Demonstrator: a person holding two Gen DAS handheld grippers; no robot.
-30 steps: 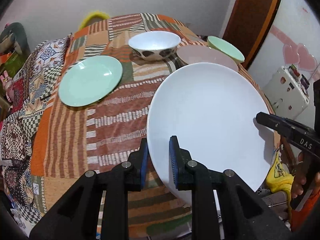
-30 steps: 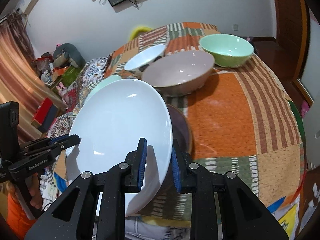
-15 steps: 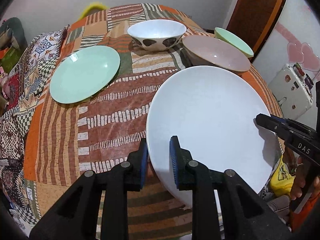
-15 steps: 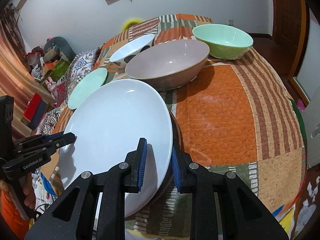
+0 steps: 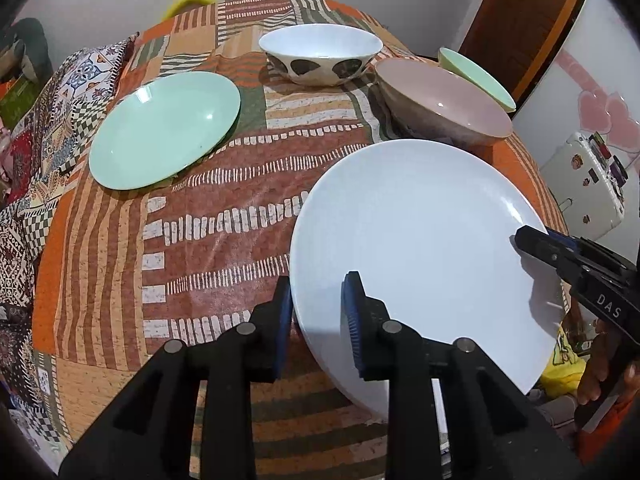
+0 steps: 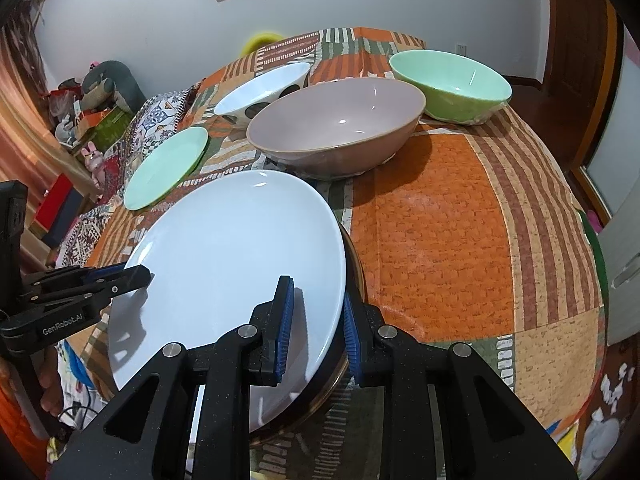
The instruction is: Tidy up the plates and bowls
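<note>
The left hand-held gripper [image 5: 316, 312] and the right hand-held gripper [image 6: 316, 320] both pinch the big white plate [image 5: 416, 248], one on each side of its rim. The plate sits between them, low over a dark plate [image 6: 352, 264] that peeks out under its right edge. I think it goes down there next. Past the white plate is the pink bowl [image 6: 340, 120]. Left of the white plate lies the green plate [image 5: 164, 128]. Farther back are the spotted bowl [image 5: 320, 54] and the green bowl [image 6: 450, 80].
</note>
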